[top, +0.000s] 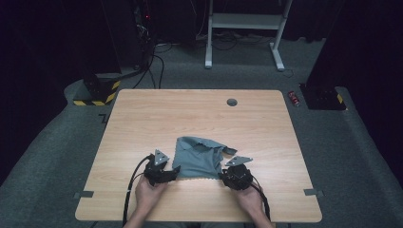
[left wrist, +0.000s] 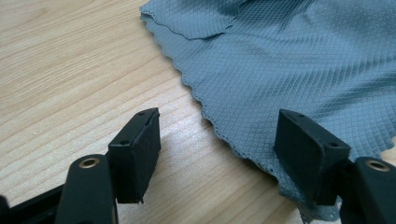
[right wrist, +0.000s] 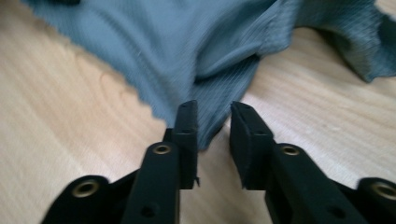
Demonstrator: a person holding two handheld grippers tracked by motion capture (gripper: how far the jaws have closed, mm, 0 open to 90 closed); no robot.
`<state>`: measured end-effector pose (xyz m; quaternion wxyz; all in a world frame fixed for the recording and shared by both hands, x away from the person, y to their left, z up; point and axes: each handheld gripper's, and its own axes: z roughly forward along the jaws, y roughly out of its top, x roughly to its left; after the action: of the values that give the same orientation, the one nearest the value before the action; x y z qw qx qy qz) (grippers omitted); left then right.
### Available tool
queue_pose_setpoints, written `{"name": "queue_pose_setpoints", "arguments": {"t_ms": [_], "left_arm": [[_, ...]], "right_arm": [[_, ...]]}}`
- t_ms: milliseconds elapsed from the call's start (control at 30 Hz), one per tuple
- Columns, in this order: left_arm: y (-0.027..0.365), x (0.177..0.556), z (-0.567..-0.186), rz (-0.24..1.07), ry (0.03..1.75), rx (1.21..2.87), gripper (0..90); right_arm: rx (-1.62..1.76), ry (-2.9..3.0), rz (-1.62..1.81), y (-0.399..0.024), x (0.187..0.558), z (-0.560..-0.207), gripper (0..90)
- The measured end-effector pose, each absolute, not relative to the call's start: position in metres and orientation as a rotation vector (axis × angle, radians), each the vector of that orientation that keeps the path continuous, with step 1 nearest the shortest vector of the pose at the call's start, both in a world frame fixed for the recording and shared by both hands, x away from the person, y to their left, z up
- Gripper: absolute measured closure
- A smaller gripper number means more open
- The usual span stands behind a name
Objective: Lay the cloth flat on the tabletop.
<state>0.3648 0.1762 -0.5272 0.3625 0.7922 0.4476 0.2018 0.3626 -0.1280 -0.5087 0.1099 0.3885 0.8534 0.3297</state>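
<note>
A grey-blue quilted cloth [top: 199, 159] lies crumpled on the wooden table [top: 190, 114], near its front edge. My left gripper [top: 172, 174] sits at the cloth's lower left corner. In the left gripper view its jaws [left wrist: 223, 123] stand wide open, the scalloped edge of the cloth [left wrist: 261, 70] runs between them, and the right-hand pad [left wrist: 308, 149] rests on the corner. My right gripper [top: 223, 175] is at the cloth's lower right corner. Its jaws [right wrist: 214, 109] stand a narrow gap apart, and a pointed fold of the cloth [right wrist: 205, 60] reaches into the gap without being pinched.
A round cable hole [top: 232, 102] sits near the table's far edge. Tape marks [top: 83, 194] [top: 312, 192] lie at the front corners. On the floor beyond are a white desk frame [top: 247, 28], a yellow-black striped base [top: 97, 97] and a small red object [top: 294, 98].
</note>
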Motion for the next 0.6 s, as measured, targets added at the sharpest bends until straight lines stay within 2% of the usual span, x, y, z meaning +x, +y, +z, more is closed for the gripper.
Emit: {"name": "queue_pose_setpoints", "arguments": {"t_ms": [200, 267, 400, 600], "left_arm": [[0.176, 0.365, -0.527, 0.520, 1.152, 2.040, 31.8], [0.176, 0.365, -0.527, 0.520, 1.152, 2.040, 31.8], [0.176, 0.365, -0.527, 0.521, 1.151, 2.041, 31.8], [0.176, 0.365, -0.527, 0.519, 1.154, 2.039, 31.6]], "right_arm": [[1.135, 2.477, 0.952, -0.119, 0.370, -0.506, 67.6], [1.129, 2.483, 0.920, -0.116, 0.373, -0.509, 70.3], [1.092, 2.479, 0.893, -0.116, 0.371, -0.510, 81.4], [1.091, 2.459, 0.875, -0.127, 0.357, -0.510, 83.5]]}}
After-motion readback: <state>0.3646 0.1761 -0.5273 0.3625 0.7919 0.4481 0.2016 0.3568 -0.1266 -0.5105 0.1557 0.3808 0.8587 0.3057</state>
